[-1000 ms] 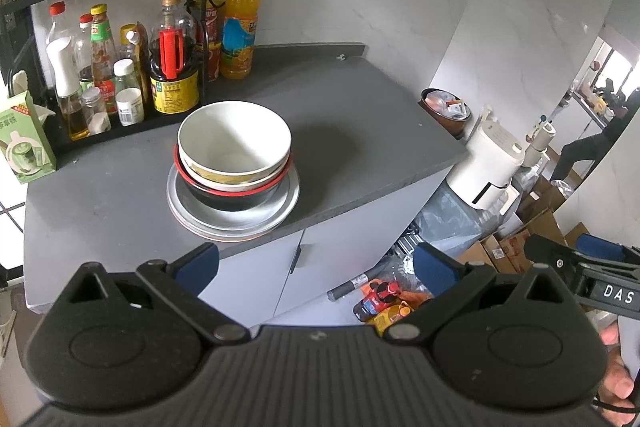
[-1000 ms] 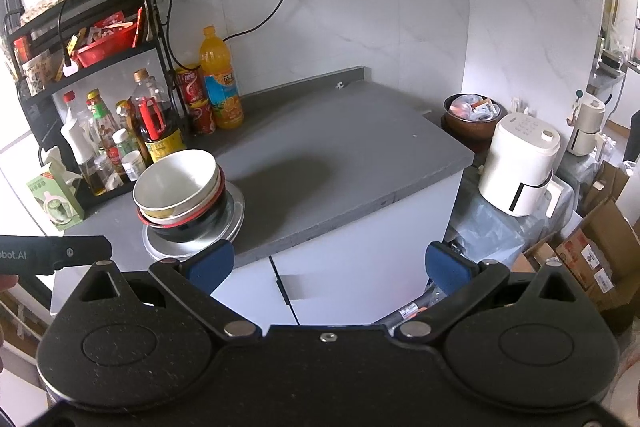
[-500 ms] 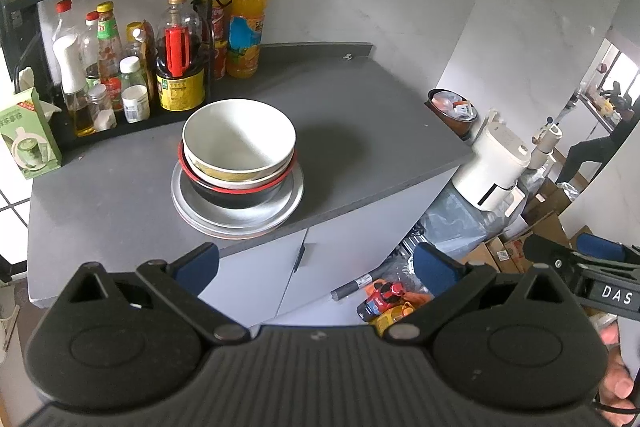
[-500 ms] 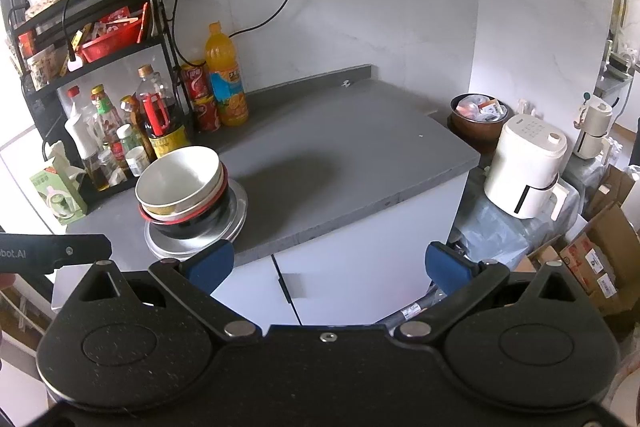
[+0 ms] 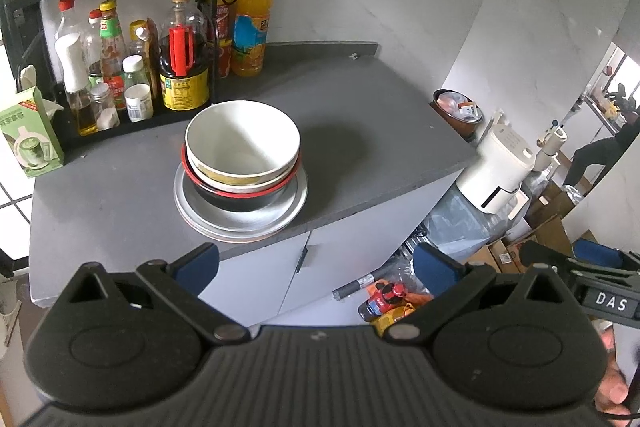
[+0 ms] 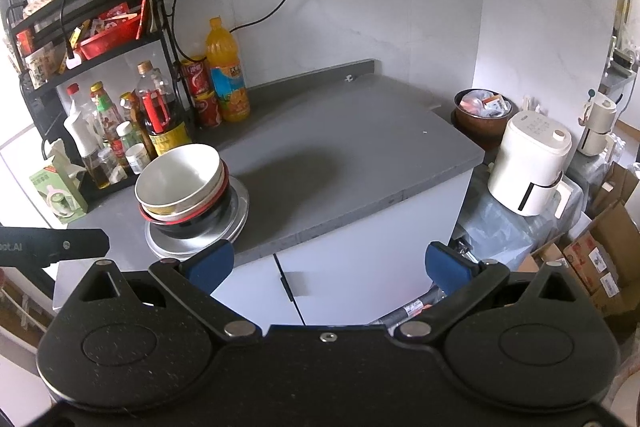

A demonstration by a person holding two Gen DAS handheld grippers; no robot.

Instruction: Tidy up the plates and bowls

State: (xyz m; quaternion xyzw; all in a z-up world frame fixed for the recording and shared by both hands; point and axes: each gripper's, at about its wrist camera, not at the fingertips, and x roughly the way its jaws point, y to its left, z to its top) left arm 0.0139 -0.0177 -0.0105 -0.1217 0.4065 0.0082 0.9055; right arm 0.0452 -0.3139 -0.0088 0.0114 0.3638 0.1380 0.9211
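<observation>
Both the left gripper (image 5: 316, 261) and right gripper (image 6: 326, 261) hang wide and empty short of the table (image 5: 360, 131), where the bowls (image 5: 242, 143) sit nested on plates (image 5: 240, 205) near its front edge, so approach the topmost rim squarely.

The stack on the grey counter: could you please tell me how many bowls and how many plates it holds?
Bowls: 3
Plates: 2, as far as their rims show
Total: 5
</observation>
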